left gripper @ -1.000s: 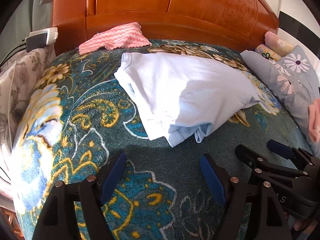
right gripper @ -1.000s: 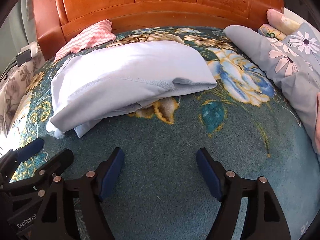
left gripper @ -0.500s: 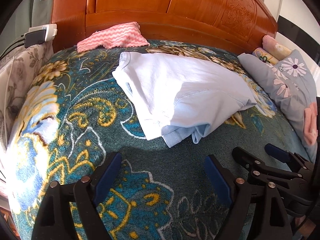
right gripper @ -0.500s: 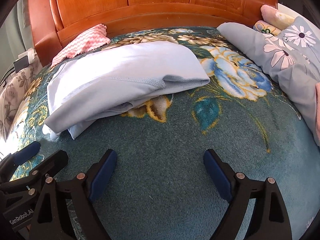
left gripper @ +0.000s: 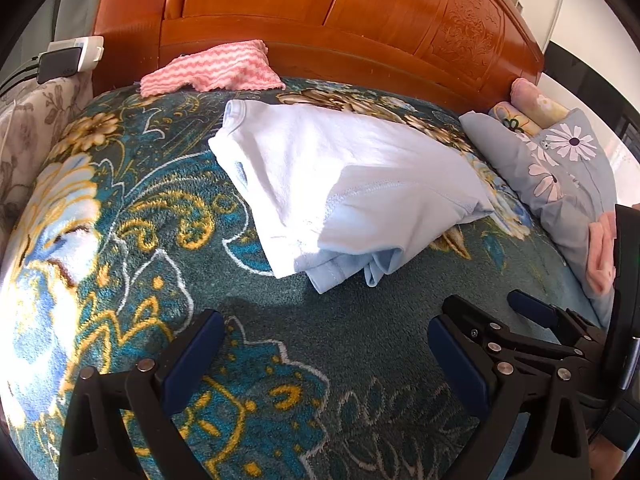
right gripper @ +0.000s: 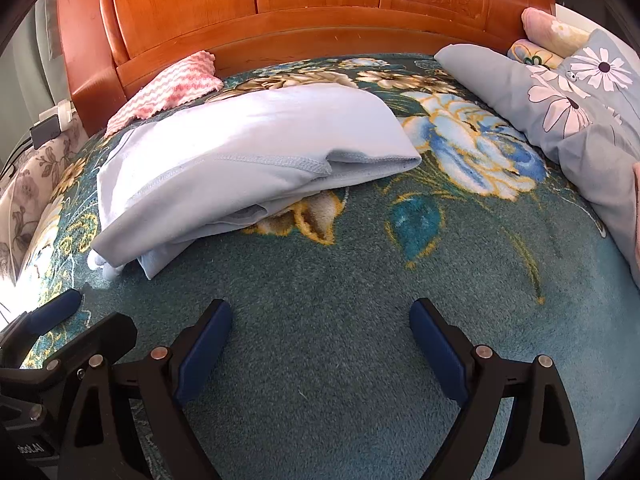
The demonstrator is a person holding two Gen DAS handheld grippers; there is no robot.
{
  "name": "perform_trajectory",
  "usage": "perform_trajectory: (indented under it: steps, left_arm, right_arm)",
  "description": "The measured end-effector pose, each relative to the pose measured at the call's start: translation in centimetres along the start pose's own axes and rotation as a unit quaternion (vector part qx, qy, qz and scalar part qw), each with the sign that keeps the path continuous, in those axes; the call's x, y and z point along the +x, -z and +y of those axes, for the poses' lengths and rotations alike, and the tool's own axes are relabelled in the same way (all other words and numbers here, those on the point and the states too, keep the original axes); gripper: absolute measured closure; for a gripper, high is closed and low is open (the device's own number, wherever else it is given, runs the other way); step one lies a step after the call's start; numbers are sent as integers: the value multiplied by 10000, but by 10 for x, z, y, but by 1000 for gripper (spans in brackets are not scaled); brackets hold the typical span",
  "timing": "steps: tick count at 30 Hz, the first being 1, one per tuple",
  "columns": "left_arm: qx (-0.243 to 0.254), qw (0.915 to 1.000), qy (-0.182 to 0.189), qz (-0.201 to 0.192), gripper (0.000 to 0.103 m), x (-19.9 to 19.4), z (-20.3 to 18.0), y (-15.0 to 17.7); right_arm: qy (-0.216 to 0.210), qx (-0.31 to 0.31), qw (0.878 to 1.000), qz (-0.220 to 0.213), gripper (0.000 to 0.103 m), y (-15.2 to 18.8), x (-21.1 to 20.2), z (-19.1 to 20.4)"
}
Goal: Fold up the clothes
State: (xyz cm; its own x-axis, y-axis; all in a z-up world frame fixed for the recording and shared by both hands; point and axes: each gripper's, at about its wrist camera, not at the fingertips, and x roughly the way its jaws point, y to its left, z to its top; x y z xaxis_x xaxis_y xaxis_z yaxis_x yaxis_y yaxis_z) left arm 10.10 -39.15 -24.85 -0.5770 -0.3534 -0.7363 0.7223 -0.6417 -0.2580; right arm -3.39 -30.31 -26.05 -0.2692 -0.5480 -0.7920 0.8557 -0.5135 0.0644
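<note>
garment: pale blue garment [left gripper: 344,184], already folded into a rough bundle, lying on the floral blanket [left gripper: 120,216] between the headboard [left gripper: 320,12] and both claws.
long axis: runs roughly parallel to the headboard; loose hem ends poke out on the side away from it, toward the claws.
left gripper [left gripper: 324,356]: jaws opening, nothing between them; sits on the far side of the bundle from the headboard, below the poking hem ends.
right gripper [right gripper: 320,344]: wide apart, empty, over bare blanket; bundle lies up and left of it.
nearer hand: left, my read, since the untidy hem is almost straight ahead of it.
other items: pink zigzag cloth [left gripper: 212,70] against the headboard; flowered pillow [right gripper: 576,96] at the headboard's right end.
writing: partial "...botAI" on the left gripper body, seen in the right wrist view; rest cut off.
</note>
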Motion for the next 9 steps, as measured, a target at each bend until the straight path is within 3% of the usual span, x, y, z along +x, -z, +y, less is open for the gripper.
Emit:
perform_trajectory:
  steps: [9]
  left_arm:
    - [-30, 9999, -97, -59, 0, -1, 0, -1]
  right_arm:
    - [-10, 3, 10000, 4, 11, 0, 0, 0]
